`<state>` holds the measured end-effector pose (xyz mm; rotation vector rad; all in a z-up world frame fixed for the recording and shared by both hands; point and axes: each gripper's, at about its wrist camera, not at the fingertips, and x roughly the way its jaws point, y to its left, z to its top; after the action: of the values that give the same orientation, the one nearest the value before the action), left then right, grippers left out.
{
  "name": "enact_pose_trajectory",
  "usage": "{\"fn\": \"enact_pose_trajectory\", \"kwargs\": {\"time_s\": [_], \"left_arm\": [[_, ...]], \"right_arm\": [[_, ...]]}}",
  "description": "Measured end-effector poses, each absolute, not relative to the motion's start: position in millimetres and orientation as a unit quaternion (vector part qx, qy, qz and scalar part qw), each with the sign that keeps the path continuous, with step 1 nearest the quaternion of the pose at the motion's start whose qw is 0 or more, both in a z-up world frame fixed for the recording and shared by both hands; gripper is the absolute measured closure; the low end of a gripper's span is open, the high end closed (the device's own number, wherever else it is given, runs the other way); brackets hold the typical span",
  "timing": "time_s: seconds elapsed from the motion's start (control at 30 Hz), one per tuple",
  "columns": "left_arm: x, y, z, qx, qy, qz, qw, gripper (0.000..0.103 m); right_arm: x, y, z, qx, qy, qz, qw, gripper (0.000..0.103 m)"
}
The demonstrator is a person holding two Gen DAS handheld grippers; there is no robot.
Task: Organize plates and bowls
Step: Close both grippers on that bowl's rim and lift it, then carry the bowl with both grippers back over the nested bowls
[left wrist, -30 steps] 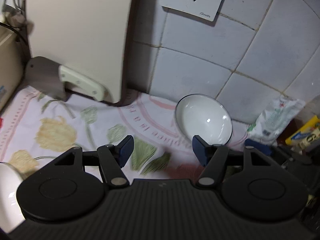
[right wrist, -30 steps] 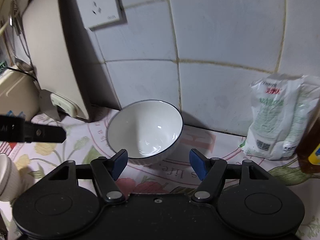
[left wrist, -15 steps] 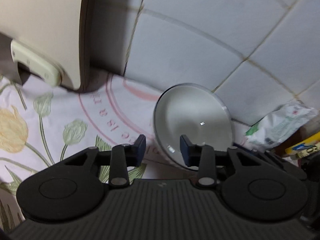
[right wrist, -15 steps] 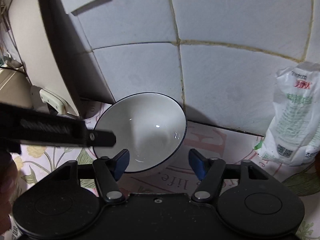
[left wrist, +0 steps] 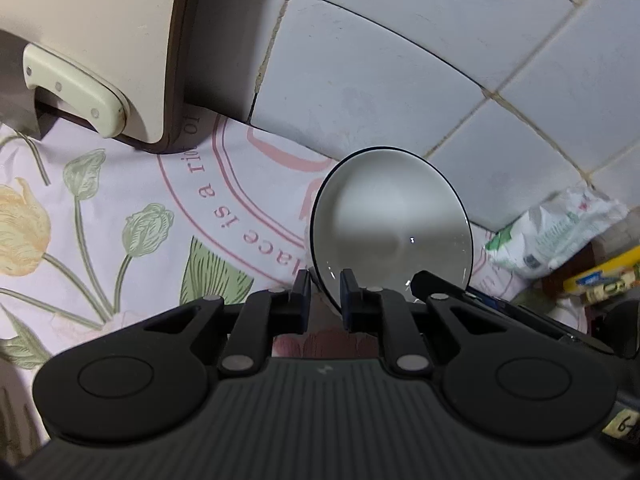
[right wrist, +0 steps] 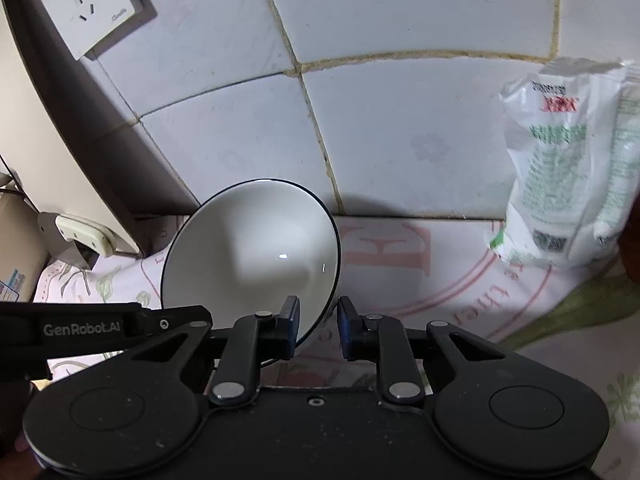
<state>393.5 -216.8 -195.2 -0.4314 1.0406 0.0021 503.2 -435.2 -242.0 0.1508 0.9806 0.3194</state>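
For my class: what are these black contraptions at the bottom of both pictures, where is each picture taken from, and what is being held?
Each picture comes from a camera mounted on a hand-held two-finger gripper, looking along its fingers. A person holds one in each hand; there is no robot arm. The left gripper and the right gripper have both just closed on the rim of the same white bowl, one from each side. The bowl sits on a flowered cloth against a tiled wall. A white bag stands nearby.

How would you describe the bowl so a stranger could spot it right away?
Look along the tiled wall to the flowered cloth at its foot. The bowl sits there between a cream board and a white bag: white, round, thin dark rim.
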Motion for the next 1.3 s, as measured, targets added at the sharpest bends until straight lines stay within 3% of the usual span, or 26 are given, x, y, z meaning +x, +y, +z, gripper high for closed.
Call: {"fn": "enact_pose_trajectory", "kwargs": {"time_s": [0.63, 1.3], "left_arm": [[321.2, -216.0, -144.3, -0.118, 0.536, -0.012, 0.836, 0.09], [237.9, -182.5, -67.8, -0.08, 0.506, -0.038, 0.858, 0.09]], "right_arm": [[413.1, -417.6, -183.0, 0.105, 0.48, 0.104, 0.865, 0.081], [321.2, -376.1, -116.1, 0.11, 0.455, 0.101, 0.878, 0.08]]}}
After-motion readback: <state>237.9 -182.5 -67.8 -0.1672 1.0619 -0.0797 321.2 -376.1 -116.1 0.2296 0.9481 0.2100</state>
